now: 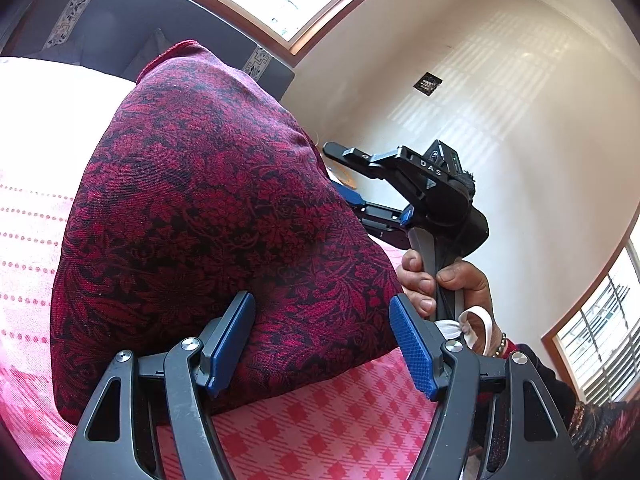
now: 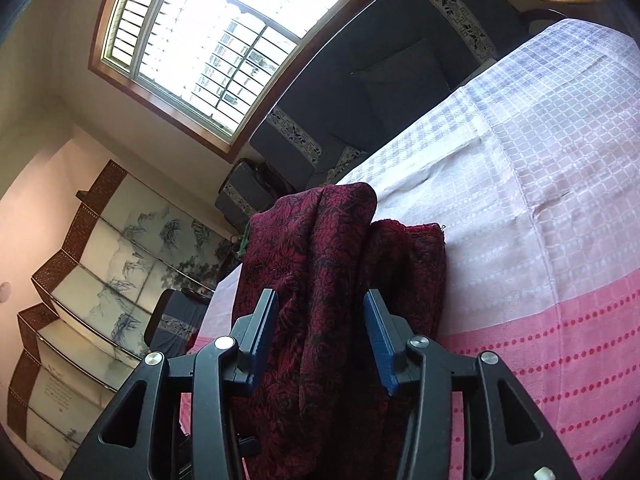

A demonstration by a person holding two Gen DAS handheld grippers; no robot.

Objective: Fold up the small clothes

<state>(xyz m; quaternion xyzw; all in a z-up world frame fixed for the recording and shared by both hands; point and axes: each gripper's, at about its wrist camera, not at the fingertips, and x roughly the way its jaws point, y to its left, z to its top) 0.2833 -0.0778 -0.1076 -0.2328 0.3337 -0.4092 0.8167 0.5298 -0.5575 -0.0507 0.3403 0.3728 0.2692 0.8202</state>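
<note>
Folding stage: a dark red patterned garment (image 1: 208, 216) lies bunched on the bed's pink checked cover (image 1: 340, 432), not yet a flat, squared fold (my judgement).
Garment place: on the pink end of the bed cover (image 2: 560, 240), rising in a humped fold, with one hemmed edge up toward the headboard (image 1: 132, 8).
Left tongs (image 1: 324, 348): standing apart; the cloth bulges into the gap and seems to brush the left pad, while the right pad is clear, so no grip.
Right tongs (image 2: 320, 344): also parted, with a hanging ridge of the cloth running between the pads; neither pad looks pressed on it.
Right hand (image 1: 444, 284): seen from the left wrist view, wrapped round its handle, at the garment's far side.
Key relation: the cloth sits straight ahead of both tongs, its ridge running away from the right tongs along their pointing line (so the right pair is lined up to pinch it).
Nearer hand: both are at the cloth; which is nearer I cannot tell.
</note>
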